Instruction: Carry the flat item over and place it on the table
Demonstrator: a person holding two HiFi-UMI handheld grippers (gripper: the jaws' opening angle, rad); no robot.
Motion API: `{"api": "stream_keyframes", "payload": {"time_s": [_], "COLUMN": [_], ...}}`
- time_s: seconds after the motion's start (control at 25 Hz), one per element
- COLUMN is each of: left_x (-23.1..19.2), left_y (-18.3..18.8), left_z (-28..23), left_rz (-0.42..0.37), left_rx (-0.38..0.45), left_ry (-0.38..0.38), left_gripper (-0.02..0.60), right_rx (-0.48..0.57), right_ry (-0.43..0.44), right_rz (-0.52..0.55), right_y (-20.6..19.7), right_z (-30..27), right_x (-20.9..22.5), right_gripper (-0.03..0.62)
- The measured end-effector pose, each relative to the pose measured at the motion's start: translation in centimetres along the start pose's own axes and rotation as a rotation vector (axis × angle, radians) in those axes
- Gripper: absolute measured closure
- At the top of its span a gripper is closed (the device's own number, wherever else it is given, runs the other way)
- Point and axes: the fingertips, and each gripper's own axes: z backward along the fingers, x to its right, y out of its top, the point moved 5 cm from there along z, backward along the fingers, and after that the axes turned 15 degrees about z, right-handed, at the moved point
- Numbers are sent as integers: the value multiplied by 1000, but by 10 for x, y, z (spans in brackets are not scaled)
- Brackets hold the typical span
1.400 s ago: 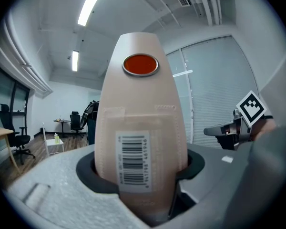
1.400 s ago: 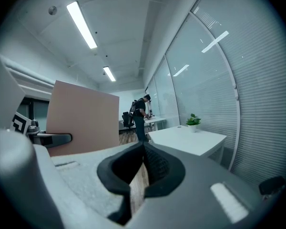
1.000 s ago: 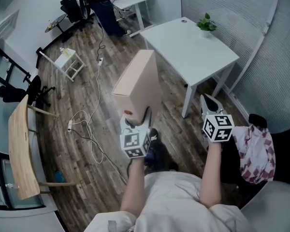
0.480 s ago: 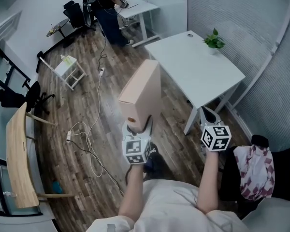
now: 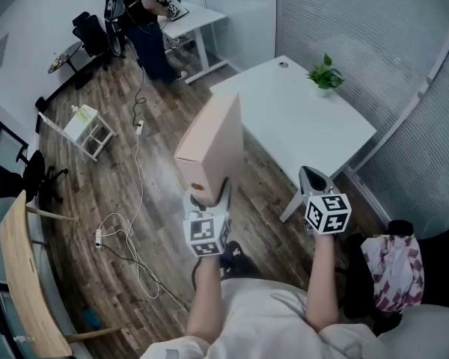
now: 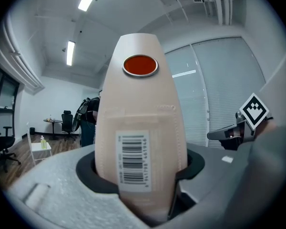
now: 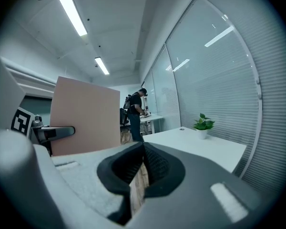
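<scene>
A white barcode label (image 6: 132,159) sits on the narrow edge of the flat box (image 6: 140,99), right between the jaws of the left tool (image 5: 207,197), which grip that edge. A row of digits runs beside the bars, too small to read. Farther out from the tool, the same edge bears a red oval sticker (image 6: 140,65) with no legible print. Black-and-white square markers (image 5: 328,212) cover the right tool (image 5: 312,178) cube; no letters.

Head view overhead, steeply down, right gripper view level, both showing table (image 5: 284,118)
</scene>
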Motion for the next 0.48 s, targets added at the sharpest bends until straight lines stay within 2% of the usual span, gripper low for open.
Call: {"api": "stream_keyframes", "payload": {"time_s": [0.28,0.48], "left_x": [-43,-70], "left_y": [8,14], "left_z": [-73,-114], "left_rz": [41,-15], "left_rx": [-28,-54], "left_ry": [-55,-82], "left_gripper": [285,285], "right_rx": [-32,-31], "right_ry": [-49,-78], "right_rz": [-5,-41], "right_y": [12,17], "right_z": [-66,-110], "right_x": [8,7], "right_gripper": [592,592]}}
